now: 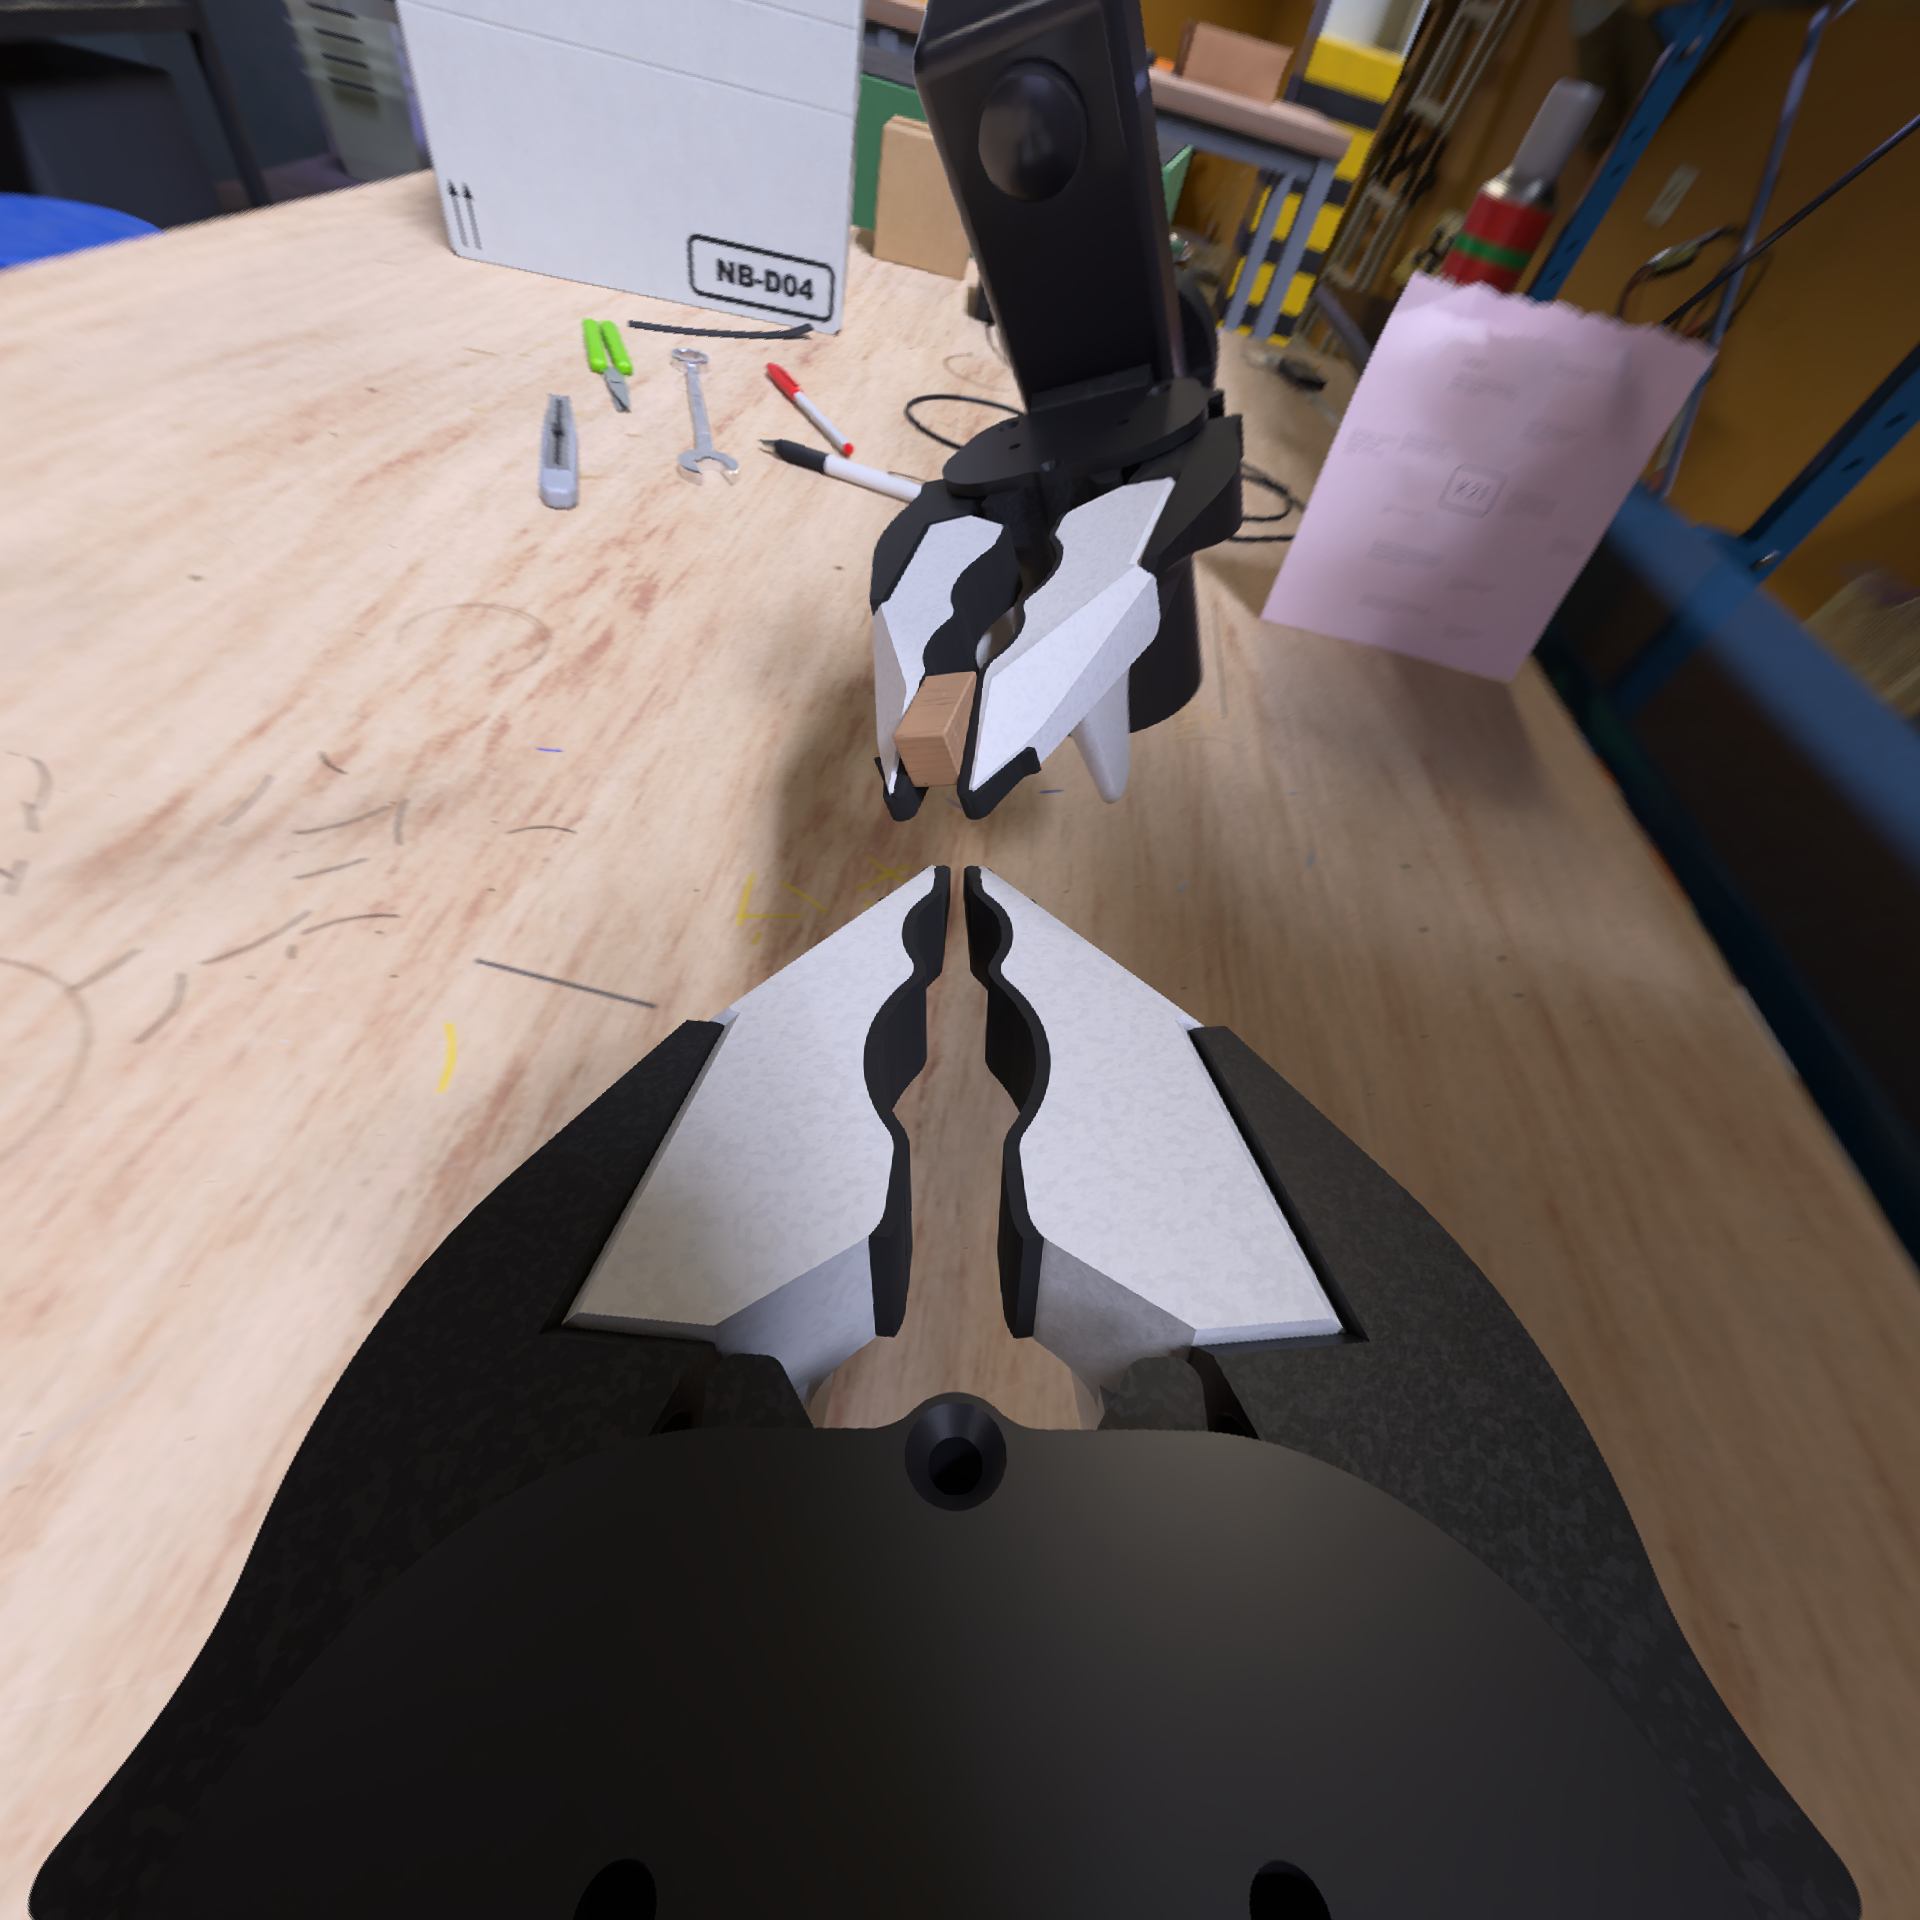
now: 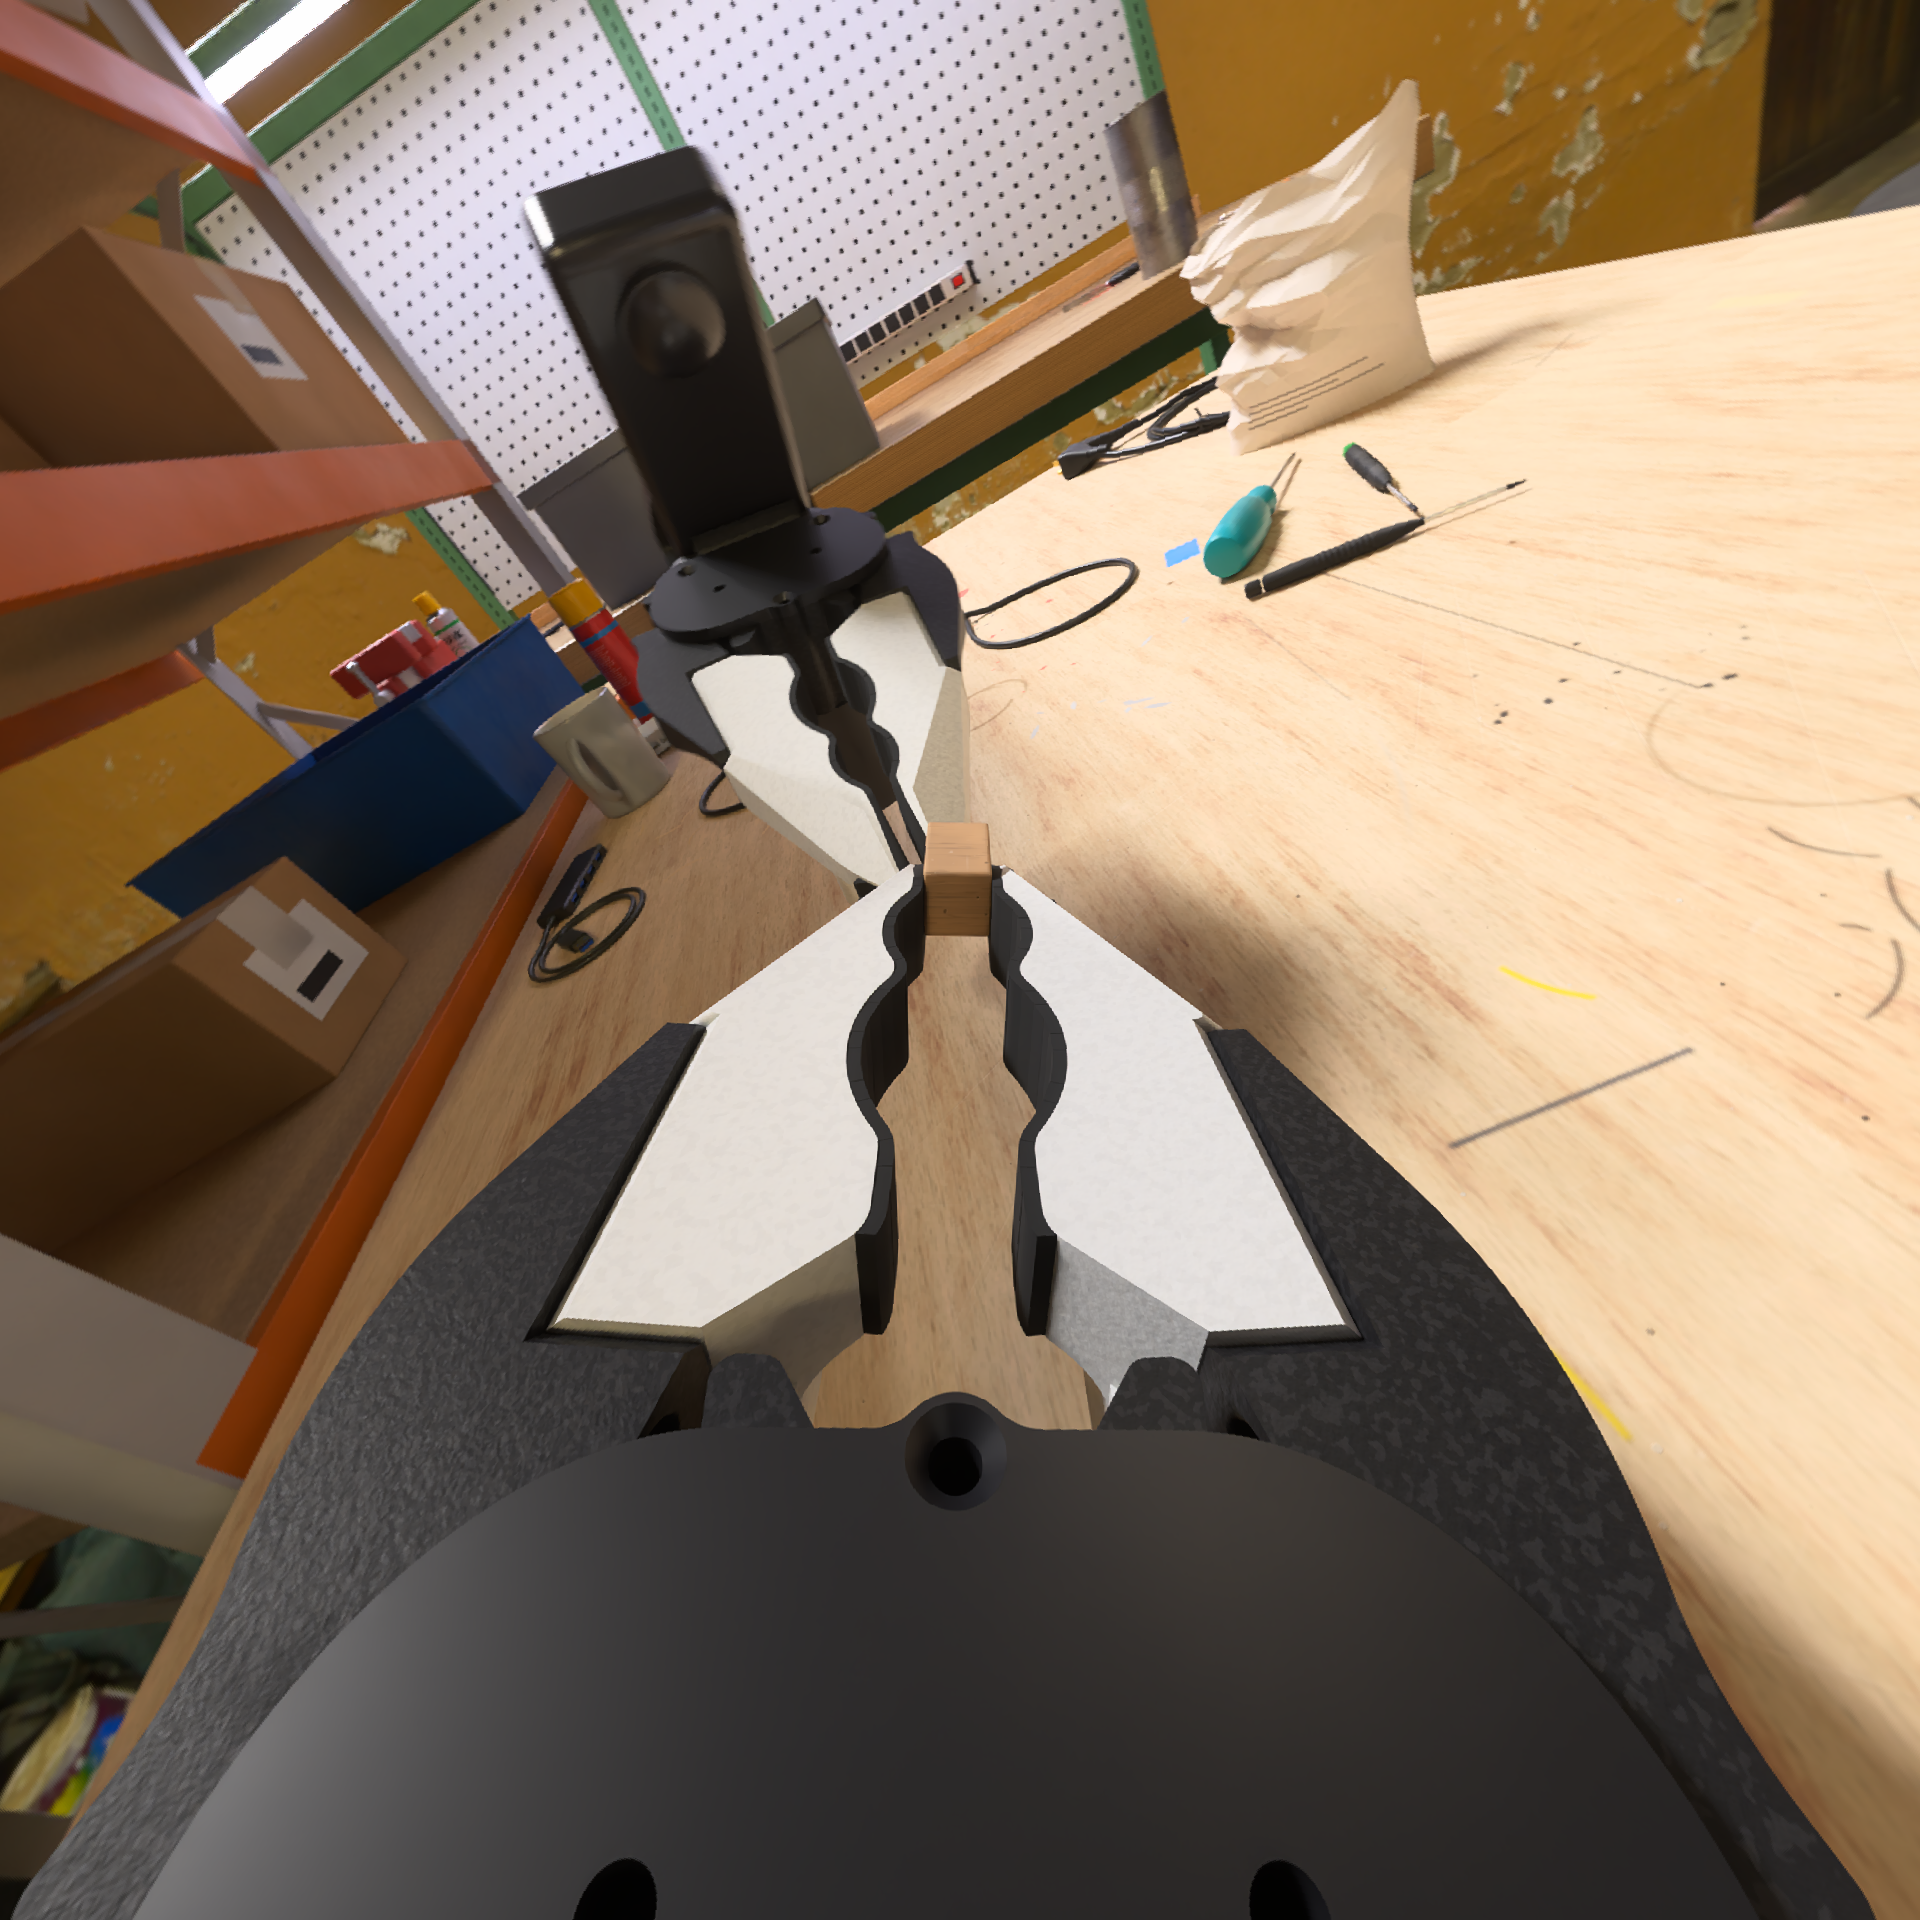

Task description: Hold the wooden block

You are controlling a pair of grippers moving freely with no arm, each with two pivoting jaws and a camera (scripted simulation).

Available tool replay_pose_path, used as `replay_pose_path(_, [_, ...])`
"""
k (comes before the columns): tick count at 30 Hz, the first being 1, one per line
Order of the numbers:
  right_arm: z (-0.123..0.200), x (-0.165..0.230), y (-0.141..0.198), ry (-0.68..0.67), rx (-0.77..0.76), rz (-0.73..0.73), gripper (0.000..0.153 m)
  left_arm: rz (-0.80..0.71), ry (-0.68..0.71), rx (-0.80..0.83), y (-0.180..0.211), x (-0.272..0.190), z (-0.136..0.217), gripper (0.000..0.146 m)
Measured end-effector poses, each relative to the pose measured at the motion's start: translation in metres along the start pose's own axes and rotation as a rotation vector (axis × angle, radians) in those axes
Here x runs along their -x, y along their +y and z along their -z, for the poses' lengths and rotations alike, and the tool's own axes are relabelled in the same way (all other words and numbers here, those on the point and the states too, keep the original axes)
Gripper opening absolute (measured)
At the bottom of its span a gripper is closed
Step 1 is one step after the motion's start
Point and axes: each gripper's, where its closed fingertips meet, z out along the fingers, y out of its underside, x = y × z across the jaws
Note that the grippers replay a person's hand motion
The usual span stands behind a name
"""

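The block (image 2: 956, 878) is pinched at the tips of the right gripper (image 2: 956, 904), whose fingers (image 2: 1132, 1132) are closed on its two sides, out over the middle of the wooden surface (image 2: 1455, 779), so the hold looks made; what remains, I judge, is keeping it. The left gripper (image 1: 954, 878) points at it from close by, fingers nearly together and empty. Whether the block is lifted clear or rests on the surface is hard to tell, since its underside is hidden.

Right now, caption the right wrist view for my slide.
Right claw grips the wooden block at its fingertips above the workbench; left claw shut, facing it.
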Motion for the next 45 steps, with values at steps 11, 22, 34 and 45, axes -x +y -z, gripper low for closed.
replay_pose_path(11, [-0.004,-0.014,0.007,0.135,-0.121,-0.336,0.011,-0.246,-0.245,0.115,0.010,0.018,-0.002,0.002])
replay_pose_path(22, [-0.009,-0.020,0.016,0.262,-0.115,-0.404,0.011,-0.408,-0.360,0.223,0.021,0.026,-0.003,0.002])
replay_pose_path(34, [-0.005,-0.021,0.007,0.245,-0.244,-0.431,0.011,-0.292,-0.351,0.157,0.012,0.026,-0.005,0.002])
replay_pose_path(45, [0.033,-0.076,0.070,0.533,0.347,-0.080,0.010,-0.250,-0.320,0.097,0.005,0.026,-0.002,0.003])
